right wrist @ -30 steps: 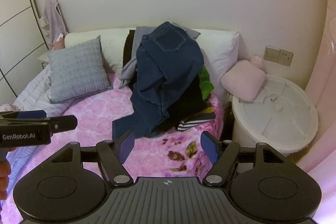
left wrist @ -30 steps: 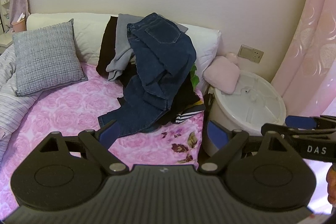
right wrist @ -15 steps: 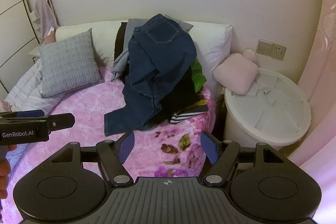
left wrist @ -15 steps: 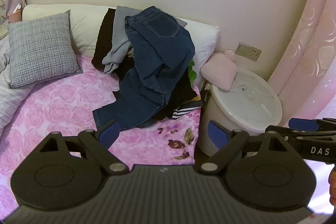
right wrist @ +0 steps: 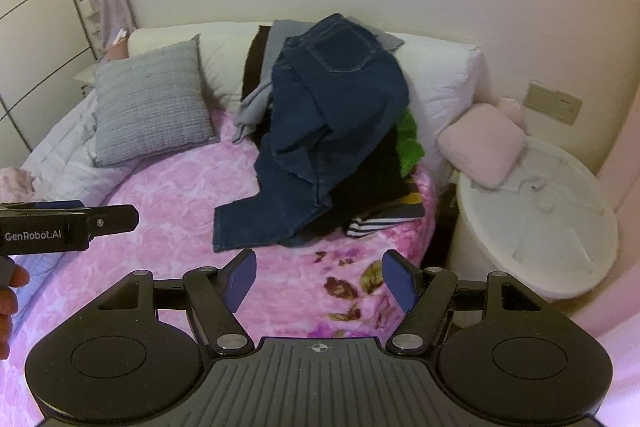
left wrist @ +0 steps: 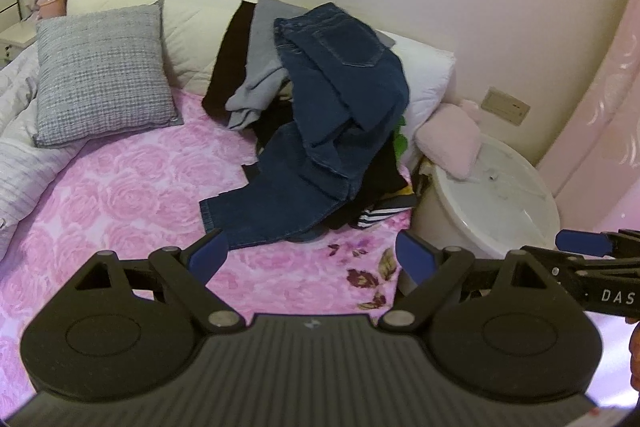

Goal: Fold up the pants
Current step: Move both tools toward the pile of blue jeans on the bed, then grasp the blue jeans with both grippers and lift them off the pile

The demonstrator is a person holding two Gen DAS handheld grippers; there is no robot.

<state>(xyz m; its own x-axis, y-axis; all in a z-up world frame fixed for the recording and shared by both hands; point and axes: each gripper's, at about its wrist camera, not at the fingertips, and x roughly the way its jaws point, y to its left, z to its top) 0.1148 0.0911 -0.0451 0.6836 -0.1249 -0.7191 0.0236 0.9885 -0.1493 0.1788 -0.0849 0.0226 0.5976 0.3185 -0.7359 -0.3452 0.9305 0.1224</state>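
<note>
Dark blue jeans [left wrist: 332, 131] [right wrist: 320, 131] lie crumpled on top of a heap of clothes at the head of a bed with a pink rose-print cover [left wrist: 132, 195] [right wrist: 180, 195]. One leg trails down onto the cover toward me. My left gripper [left wrist: 310, 255] hangs open just short of that leg's hem, nothing between its blue pads. The right gripper [right wrist: 318, 279] is open too, above the cover a little in front of the hem. Each gripper shows at the edge of the other's view.
Under the jeans lie grey, black, green and striped garments [right wrist: 384, 211]. A grey cushion [left wrist: 100, 79] and white pillows [right wrist: 444, 91] rest at the headboard. A round white tub [left wrist: 492, 203] [right wrist: 536, 219] with a pink cushion [right wrist: 480, 143] stands right of the bed. A pink curtain [left wrist: 600, 79] hangs at far right.
Both grippers have moved toward the bed and lower; the jeans now look larger and nearer. Both stay open.
</note>
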